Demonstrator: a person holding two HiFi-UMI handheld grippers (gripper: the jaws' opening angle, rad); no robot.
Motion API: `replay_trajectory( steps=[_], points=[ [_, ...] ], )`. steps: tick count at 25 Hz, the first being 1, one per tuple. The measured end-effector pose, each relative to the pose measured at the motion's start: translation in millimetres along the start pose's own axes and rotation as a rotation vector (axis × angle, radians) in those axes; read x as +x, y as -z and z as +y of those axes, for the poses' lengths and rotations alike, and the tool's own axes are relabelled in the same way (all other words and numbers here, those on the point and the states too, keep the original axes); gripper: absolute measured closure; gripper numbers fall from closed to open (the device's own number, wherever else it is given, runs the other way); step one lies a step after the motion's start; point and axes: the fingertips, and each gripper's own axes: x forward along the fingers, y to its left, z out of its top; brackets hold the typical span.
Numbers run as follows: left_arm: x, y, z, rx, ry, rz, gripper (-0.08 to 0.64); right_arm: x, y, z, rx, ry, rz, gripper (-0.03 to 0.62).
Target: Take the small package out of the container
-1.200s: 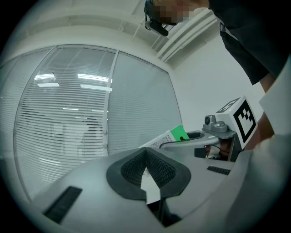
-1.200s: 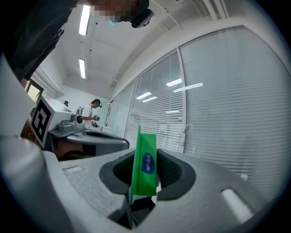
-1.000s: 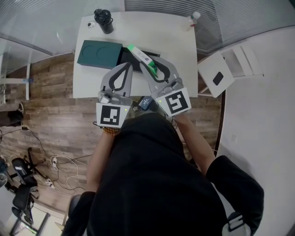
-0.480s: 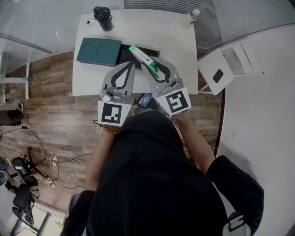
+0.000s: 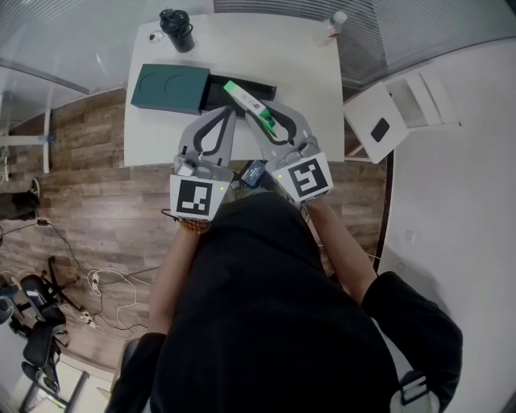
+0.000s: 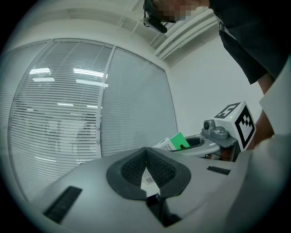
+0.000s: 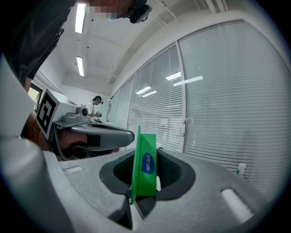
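Note:
A small green and white package (image 5: 246, 100) sticks out over the black open container (image 5: 232, 85) on the white table (image 5: 298, 56). My right gripper (image 5: 267, 121) is shut on the package's green end (image 7: 144, 169), which stands upright between its pads. The left gripper view shows the same package (image 6: 174, 142) off to the right. My left gripper (image 5: 228, 114) hovers just left of the package with its tips together (image 6: 146, 153). A small white printed slip shows in the gap behind its pads. Both grippers point about level above the table's near half.
A dark green lid (image 5: 169, 87) lies against the container's left side. A black bottle (image 5: 177, 31) stands at the table's far left corner and a small white bottle (image 5: 330, 24) at the far right. A white stool (image 5: 379, 121) stands right of the table.

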Motion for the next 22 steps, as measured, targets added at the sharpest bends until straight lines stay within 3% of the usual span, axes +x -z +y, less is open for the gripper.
replay_trajectory(
  steps=[22],
  points=[
    [16.4, 9.1, -14.0, -0.002, 0.011, 0.021, 0.558, -11.1, 32.4, -26.8, -0.004, 0.025, 0.067, 0.508]
  ],
)
